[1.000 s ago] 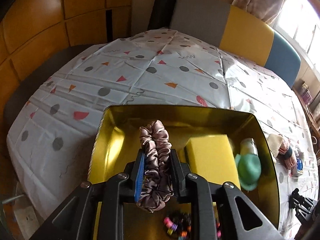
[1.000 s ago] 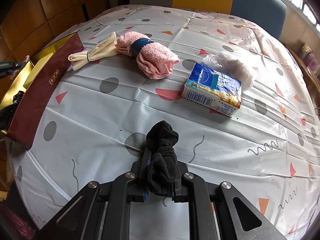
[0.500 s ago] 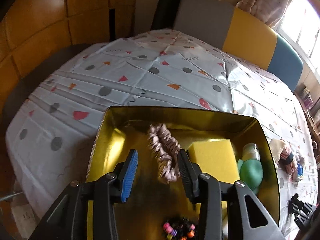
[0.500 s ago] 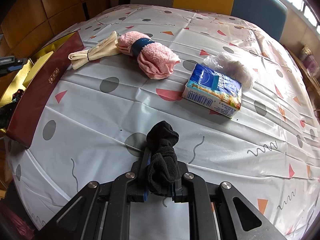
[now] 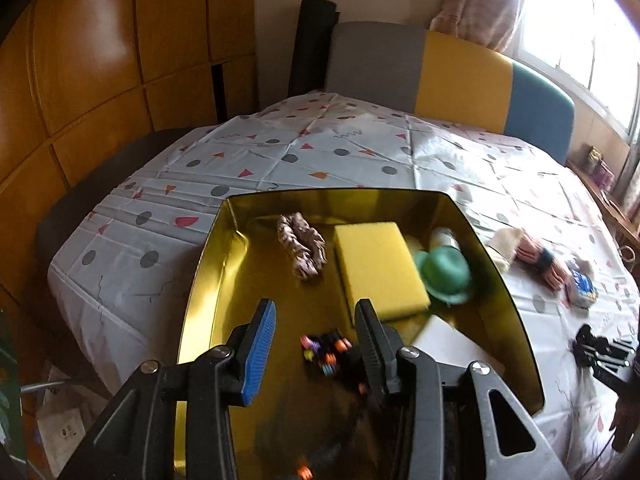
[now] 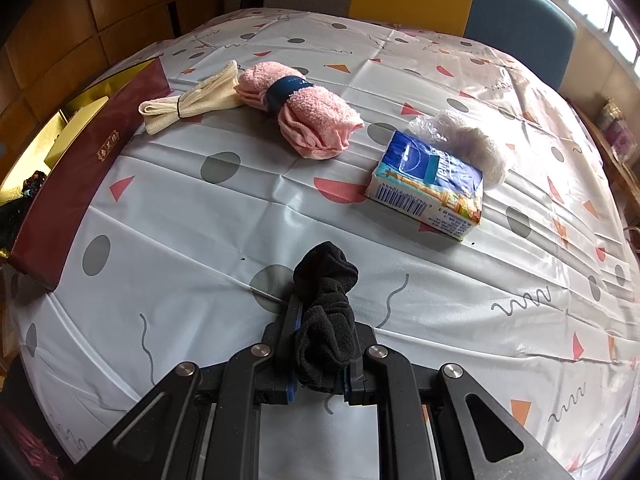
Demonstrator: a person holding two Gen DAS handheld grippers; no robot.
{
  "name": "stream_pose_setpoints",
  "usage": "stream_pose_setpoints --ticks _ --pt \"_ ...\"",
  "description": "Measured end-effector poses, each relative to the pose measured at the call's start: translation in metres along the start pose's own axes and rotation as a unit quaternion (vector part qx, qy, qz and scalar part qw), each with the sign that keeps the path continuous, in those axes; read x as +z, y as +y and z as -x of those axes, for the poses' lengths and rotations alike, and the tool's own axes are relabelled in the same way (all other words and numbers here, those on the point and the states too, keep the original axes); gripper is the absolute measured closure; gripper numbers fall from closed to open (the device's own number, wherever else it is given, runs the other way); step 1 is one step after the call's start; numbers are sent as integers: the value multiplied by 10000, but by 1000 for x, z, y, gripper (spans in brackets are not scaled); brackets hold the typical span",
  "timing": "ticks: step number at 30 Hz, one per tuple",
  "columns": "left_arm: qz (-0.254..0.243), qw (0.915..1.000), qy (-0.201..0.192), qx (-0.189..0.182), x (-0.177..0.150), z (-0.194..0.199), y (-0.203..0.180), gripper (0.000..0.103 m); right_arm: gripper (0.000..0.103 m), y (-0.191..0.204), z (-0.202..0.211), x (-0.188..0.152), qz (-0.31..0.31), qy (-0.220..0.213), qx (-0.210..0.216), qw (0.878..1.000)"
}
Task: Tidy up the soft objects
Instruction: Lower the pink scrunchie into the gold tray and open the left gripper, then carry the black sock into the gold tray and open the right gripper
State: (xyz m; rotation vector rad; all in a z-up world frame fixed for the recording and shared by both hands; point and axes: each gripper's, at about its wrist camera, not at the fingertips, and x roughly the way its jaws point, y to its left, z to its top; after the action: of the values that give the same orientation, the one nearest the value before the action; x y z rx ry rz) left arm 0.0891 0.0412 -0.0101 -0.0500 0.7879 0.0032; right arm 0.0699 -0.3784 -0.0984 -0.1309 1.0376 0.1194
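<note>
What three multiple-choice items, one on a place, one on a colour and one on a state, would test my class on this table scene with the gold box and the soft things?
1. Where does the pink scrunchie lie?
A. in the gold box, left of the yellow sponge
B. on the tablecloth beside the tissue pack
C. between the left jaws

2. What colour is the sock in the right gripper?
A. pink
B. black
C. cream

3. How do the jaws of the left gripper stand?
A. shut on the sponge
B. shut on the scrunchie
C. apart, with nothing between them

Answers:
1 A: the scrunchie rests on the box floor next to the sponge.
2 B: the fabric pinched between the right jaws is black.
3 C: the gap between the left jaws shows only the box floor and small beads below.
</note>
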Motion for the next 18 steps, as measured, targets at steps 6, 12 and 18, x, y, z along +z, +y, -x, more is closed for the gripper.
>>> stream_pose_setpoints --ticks 6,12,18 --pt "-98 9999 -65 -30 -14 18 -9 62 89 -1 0 -1 30 -12 -11 10000" --pt "-97 9998 -127 -88 -22 31 -12 62 89 -1 0 -1 89 -12 -68 9999" --pt "-270 9994 -174 -94 -27 38 -19 62 89 0 0 -1 85 -11 -58 9999"
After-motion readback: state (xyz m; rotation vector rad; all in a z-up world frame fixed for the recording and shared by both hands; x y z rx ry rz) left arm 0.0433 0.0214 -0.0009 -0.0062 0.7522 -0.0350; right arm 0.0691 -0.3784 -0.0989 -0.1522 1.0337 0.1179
